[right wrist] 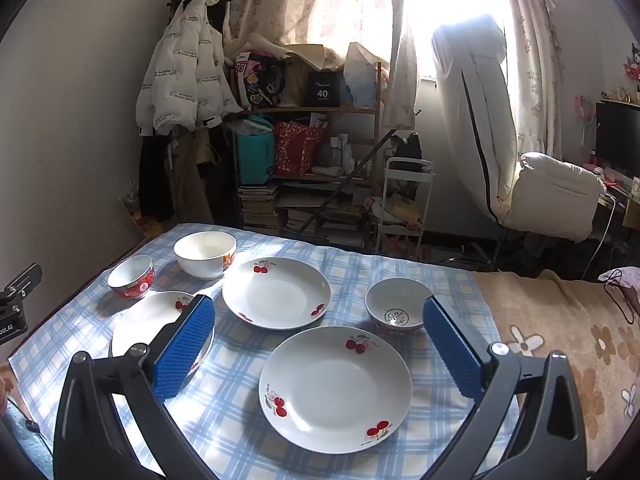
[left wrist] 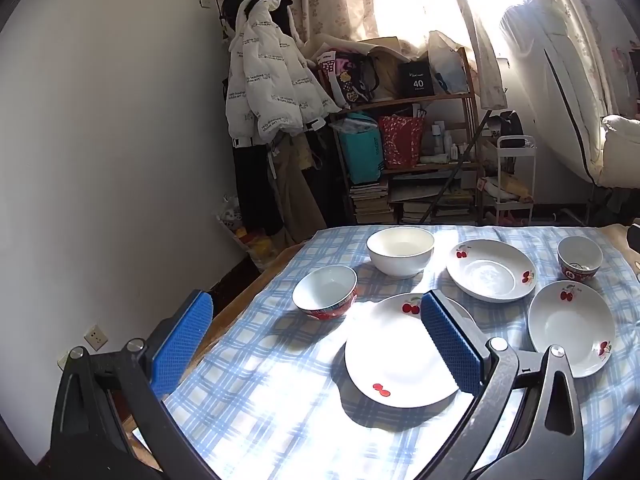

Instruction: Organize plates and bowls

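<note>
Jaws: left gripper (left wrist: 316, 344) wide open, empty | right gripper (right wrist: 320, 348) wide open, empty

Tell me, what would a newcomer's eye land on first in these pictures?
Probably the blue-checked tablecloth set with three cherry-patterned plates, the nearest plate lying between the wide-open blue pads of the right gripper. Three bowls stand around them: a plain white bowl at the far left, two red-patterned ones nearer. Behind, a sunlit window glares through flowered curtains.
</note>
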A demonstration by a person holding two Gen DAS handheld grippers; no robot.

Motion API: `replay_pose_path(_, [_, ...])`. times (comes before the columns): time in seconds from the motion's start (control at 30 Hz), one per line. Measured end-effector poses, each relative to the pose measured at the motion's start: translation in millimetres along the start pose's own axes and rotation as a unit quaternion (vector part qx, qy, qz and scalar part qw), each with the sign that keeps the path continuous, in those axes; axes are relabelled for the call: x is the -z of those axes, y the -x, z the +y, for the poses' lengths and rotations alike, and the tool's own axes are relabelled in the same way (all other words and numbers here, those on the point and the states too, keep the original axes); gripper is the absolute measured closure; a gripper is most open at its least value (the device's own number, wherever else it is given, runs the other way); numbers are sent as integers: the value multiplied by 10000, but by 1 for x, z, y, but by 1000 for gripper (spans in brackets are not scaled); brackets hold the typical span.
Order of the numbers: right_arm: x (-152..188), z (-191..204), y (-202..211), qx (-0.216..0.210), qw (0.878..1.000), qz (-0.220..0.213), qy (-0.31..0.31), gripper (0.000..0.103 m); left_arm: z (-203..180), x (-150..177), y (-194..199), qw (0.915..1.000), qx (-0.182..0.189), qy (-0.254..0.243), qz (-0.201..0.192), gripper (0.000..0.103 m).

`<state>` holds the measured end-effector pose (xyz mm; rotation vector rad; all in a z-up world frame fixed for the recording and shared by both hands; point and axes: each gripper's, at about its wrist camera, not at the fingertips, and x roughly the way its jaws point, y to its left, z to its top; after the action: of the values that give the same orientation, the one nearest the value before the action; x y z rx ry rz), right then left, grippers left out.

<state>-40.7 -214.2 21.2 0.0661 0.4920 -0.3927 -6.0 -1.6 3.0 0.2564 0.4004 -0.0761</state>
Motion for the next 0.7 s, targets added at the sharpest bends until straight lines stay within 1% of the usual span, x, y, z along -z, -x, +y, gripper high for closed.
replay_pose_path(0.7, [-1, 0, 1, 8, 10000, 0, 6, 0, -4, 4, -2, 10000, 31, -41, -15, 1])
